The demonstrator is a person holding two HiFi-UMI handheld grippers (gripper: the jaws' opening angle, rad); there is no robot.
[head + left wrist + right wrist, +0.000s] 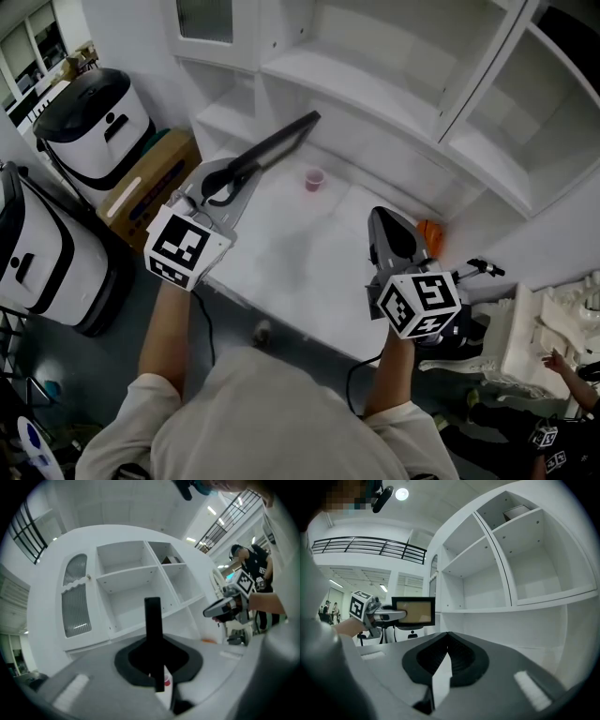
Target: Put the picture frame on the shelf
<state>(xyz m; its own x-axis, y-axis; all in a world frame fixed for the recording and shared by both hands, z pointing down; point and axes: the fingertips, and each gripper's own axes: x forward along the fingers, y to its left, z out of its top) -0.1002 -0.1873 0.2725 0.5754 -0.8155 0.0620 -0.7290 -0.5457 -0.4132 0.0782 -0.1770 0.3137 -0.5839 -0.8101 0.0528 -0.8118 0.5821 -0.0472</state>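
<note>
Pinching tight with the left hand-held gripper (222, 184) on the picture frame (277, 145), out over the table (300, 258) in front of the white shelf (375, 80). Reads as a thin black bar, edge-on, in the left gripper view and as a long dark strip from the head view, yet shows a tan face and black border in the right gripper view. Pressed together on nothing over at the right hand-held gripper (443, 654), with a small pink cup (314, 179) plain on the table from the head view.

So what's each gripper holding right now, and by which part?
The left gripper is shut on the picture frame, pinching the middle of one short side. The right gripper is shut and empty.
</note>
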